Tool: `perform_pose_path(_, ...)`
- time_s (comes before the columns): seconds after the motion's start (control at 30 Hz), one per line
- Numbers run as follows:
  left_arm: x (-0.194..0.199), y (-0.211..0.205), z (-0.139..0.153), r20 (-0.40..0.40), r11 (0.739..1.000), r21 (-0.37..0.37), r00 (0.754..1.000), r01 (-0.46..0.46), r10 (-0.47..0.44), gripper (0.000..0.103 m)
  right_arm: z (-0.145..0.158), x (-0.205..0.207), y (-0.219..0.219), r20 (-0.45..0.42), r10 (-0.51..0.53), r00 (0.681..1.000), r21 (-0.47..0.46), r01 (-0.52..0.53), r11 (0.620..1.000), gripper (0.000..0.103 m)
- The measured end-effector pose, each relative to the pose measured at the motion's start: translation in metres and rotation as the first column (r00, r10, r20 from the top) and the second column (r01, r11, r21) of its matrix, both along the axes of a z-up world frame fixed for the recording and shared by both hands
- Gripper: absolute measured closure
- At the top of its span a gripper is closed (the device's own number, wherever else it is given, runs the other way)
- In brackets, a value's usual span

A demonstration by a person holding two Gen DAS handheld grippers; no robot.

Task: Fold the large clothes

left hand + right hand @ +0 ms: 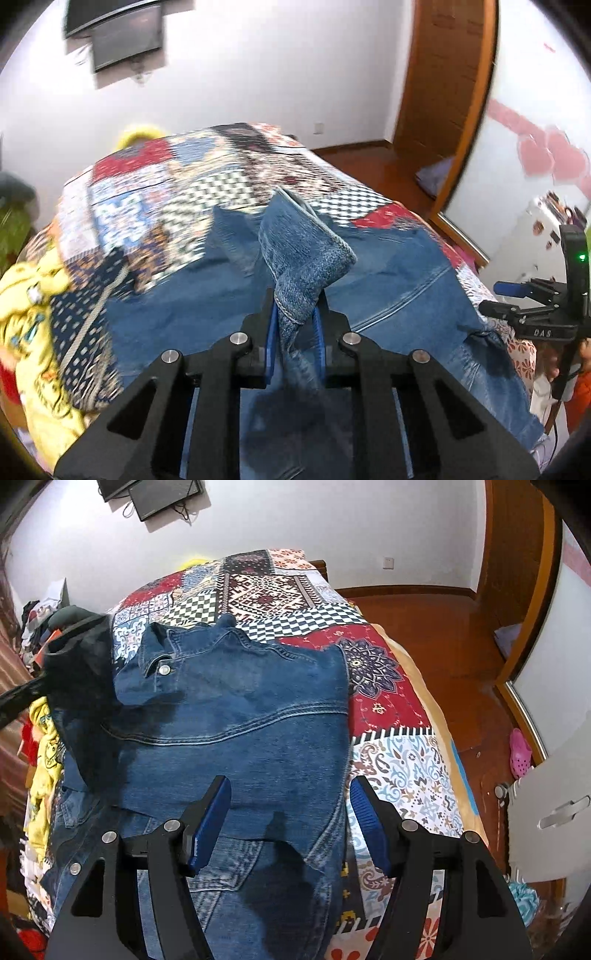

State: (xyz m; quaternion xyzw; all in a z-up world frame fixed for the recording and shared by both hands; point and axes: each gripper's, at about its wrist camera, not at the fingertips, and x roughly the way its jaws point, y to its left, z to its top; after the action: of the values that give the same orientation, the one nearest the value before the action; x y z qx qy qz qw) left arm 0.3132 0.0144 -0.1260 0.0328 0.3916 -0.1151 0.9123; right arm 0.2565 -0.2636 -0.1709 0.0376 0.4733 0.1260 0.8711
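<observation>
A blue denim jacket (236, 716) lies spread on a patchwork bedspread (391, 716), collar toward the far end. My left gripper (295, 306) is shut on a bunched fold of the denim jacket (306, 258) and holds it lifted above the bed. My right gripper (290, 794) is open and empty, hovering over the jacket's lower right part; its right finger is near the jacket's right edge. The right gripper also shows at the right edge of the left wrist view (517, 299). The left gripper appears as a dark blurred shape at the left of the right wrist view (74, 657).
Yellow clothes (33, 306) lie heaped at the bed's left side. A wooden floor (436, 627) lies right of the bed, with a wooden door frame (443, 92) and a mirrored wardrobe door (554, 653). A TV (162, 494) hangs on the far white wall.
</observation>
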Motion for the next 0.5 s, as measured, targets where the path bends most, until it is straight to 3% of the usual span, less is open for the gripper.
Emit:
perform_pose_path(0.2,-0.02,0.05,-0.035,-0.071,0.996,-0.022,0.993,-0.092,0.09,0.086,-0.003,-0.002,0.012,-0.011,0.016,1.0,-0.016,-0.016,1.0,0.04)
perform_pose_path(0.5,-0.058,0.102,-0.112,-0.252,0.974,-0.043,0.946,-0.222,0.205,0.085,-0.007,-0.009,0.024,-0.028,0.035,0.999,-0.055,-0.037,0.998,0.04)
